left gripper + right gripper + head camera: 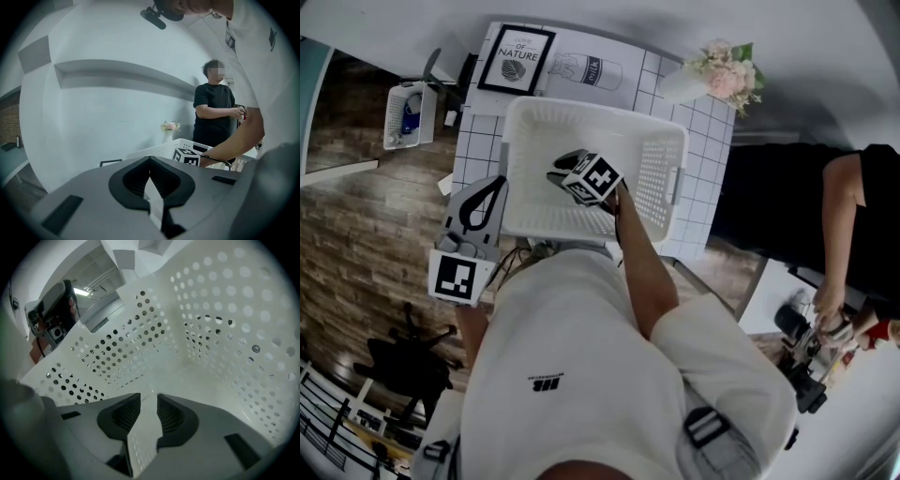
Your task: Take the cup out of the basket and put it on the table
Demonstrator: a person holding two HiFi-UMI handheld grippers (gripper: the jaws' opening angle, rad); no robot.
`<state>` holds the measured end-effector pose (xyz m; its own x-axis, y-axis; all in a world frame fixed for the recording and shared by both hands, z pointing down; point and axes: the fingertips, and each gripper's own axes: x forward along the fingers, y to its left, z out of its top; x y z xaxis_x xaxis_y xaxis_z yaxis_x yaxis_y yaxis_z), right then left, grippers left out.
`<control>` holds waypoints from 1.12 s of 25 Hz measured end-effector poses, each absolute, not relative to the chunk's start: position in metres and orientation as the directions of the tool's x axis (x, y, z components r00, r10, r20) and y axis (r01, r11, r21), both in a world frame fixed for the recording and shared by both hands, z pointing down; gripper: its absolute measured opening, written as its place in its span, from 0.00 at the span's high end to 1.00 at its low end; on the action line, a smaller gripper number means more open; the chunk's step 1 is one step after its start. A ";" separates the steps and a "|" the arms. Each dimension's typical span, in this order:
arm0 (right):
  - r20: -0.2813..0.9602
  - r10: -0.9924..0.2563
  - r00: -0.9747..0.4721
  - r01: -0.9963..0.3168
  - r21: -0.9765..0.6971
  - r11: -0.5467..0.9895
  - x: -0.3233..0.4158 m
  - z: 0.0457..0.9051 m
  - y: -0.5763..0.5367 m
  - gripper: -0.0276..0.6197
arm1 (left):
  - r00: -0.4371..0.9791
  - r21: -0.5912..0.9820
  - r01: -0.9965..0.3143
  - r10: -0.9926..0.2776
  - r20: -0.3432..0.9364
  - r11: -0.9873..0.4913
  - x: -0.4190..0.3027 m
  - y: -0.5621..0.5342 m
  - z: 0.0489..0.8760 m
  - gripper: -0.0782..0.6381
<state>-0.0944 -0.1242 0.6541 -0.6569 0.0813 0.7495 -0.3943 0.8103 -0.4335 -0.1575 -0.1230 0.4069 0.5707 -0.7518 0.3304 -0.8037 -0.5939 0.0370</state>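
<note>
— Hanging inside the basket (pixel 534 127), the right gripper (pixel 145 397) has its jaws a little apart, with only pale basket floor showing between them.
— And the cup?
— I cannot find it in any view. From the head view the marker cube (pixel 598 178) and the forearm (pixel 642 258) cover part of the floor.
— The left gripper (pixel 495 186)?
— Outside, just beside the basket's left wall, jaws together on nothing.
— What is the basket like?
— White plastic and rectangular, with a smooth floor and walls pierced by rows of round holes. It stands on a white tiled table (pixel 483 127).
— What does each view add?
— The right gripper view shows the holes close up. The left gripper view shows a person in black (pixel 214 110) standing upright beyond the basket, near a vase of pink flowers (pixel 169 127).
</note>
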 end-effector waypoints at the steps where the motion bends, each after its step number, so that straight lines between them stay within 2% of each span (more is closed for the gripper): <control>1: 0.752 0.082 -0.654 -0.394 -0.431 0.812 -0.097 0.654 -0.126 0.79 | 0.569 0.037 -0.805 -0.753 0.331 -0.592 -0.158 -0.122 0.407 0.88; 5: 0.773 0.090 -0.628 -0.378 -0.405 0.833 -0.104 0.652 -0.129 0.79 | 0.561 0.034 -0.810 -0.759 0.331 -0.585 -0.161 -0.121 0.407 0.88; 8: 0.773 0.093 -0.628 -0.359 -0.393 0.847 -0.107 0.654 -0.128 0.87 | 0.558 0.029 -0.812 -0.760 0.334 -0.583 -0.163 -0.121 0.407 0.88; 12: 0.774 0.095 -0.626 -0.340 -0.382 0.859 -0.108 0.654 -0.128 0.91 | 0.557 0.028 -0.812 -0.761 0.332 -0.582 -0.163 -0.121 0.407 0.88; 21: 0.775 0.108 -0.622 -0.286 -0.354 0.891 -0.104 0.642 -0.123 0.92 | 0.577 0.011 -0.793 -0.745 0.334 -0.609 -0.154 -0.119 0.407 0.88; 28: 0.760 0.045 -0.649 -0.299 -0.309 0.903 -0.098 0.619 -0.123 0.92 | 0.620 -0.012 -0.752 -0.714 0.324 -0.659 -0.140 -0.112 0.405 0.88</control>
<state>-0.0976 -0.1233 0.6187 -0.6489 0.0451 0.7595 -0.2993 0.9027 -0.3093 -0.1397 -0.1124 0.4054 0.6204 -0.7145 0.3235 -0.7524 -0.6586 -0.0118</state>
